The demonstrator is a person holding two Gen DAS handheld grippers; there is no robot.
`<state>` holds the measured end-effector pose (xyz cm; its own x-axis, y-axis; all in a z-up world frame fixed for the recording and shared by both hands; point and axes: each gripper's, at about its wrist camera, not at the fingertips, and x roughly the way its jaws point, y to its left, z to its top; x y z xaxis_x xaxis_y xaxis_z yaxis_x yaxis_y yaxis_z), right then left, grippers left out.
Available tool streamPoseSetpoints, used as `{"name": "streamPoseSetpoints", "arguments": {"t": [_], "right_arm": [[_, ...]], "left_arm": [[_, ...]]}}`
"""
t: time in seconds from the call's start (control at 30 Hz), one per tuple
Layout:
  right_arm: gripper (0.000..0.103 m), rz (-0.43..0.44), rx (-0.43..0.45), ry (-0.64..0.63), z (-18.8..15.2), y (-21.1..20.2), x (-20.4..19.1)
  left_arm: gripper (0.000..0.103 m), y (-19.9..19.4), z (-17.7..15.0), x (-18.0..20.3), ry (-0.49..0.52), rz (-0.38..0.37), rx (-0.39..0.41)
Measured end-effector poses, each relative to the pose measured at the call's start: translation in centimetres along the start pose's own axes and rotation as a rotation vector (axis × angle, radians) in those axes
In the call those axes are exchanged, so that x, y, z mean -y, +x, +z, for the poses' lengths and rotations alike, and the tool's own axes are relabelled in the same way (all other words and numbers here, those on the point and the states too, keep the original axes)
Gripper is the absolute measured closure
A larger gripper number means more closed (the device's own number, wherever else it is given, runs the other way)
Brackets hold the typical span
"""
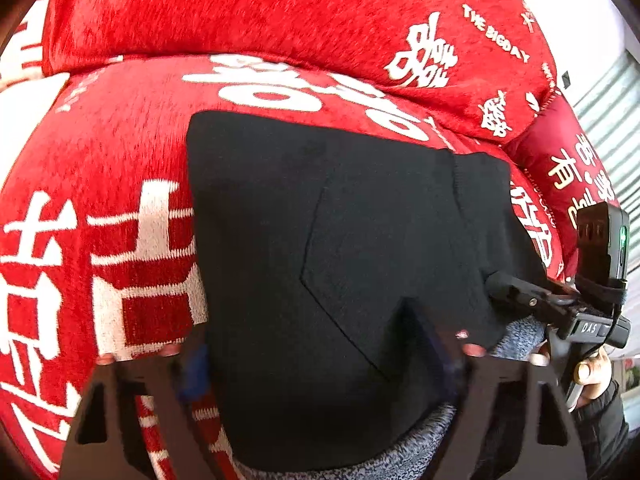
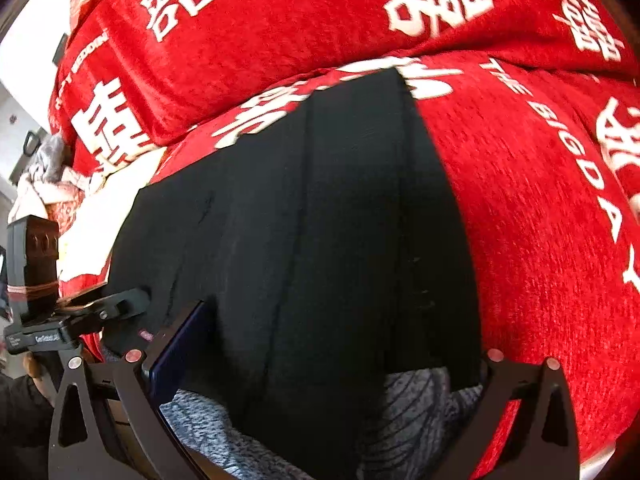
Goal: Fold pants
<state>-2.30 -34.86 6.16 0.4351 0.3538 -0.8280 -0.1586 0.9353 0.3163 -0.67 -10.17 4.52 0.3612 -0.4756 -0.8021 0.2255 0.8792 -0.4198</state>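
Black pants (image 1: 340,264) lie folded flat on the red bedspread (image 1: 120,140), grey lining showing at the near edge, and the white lettering on that spread reads "THE BIG DAY" among big white Chinese characters. The left gripper (image 1: 316,344) straddles the near edge of the pants, jaws apart with the cloth between them, though whether the pads press I cannot tell. The right gripper (image 2: 320,344), marked "DAS" on its body, stands wide open over the same edge.
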Motion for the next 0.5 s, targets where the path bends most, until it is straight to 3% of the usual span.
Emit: {"name": "streamPoseSetpoints", "arguments": {"t": [0.13, 0.2, 0.23, 0.27, 0.5], "right_arm": [[0.012, -0.035, 0.027, -0.074, -0.2, -1.2, -2.4], [0.024, -0.049, 0.042, -0.071, -0.1, -1.9, -2.8], [0.037, -0.067, 0.047, -0.066, 0.0, -2.4, -2.9], [0.044, -0.068, 0.047, -0.064, 0.0, -2.7, -3.0], [0.05, -0.084, 0.057, -0.068, -0.1, -3.5, -4.4]], "left_arm": [[0.046, -0.8, 0.3, 0.5, 0.01, 0.019, 0.004], [0.051, -1.3, 0.5, 0.5, 0.003, 0.021, -0.002], [0.051, -1.5, 0.6, 0.6, 0.005, 0.025, -0.002], [0.053, -1.8, 0.6, 0.7, 0.008, 0.022, 0.001], [0.054, -2.9, 0.8, 0.8, 0.018, 0.032, -0.003]]}}
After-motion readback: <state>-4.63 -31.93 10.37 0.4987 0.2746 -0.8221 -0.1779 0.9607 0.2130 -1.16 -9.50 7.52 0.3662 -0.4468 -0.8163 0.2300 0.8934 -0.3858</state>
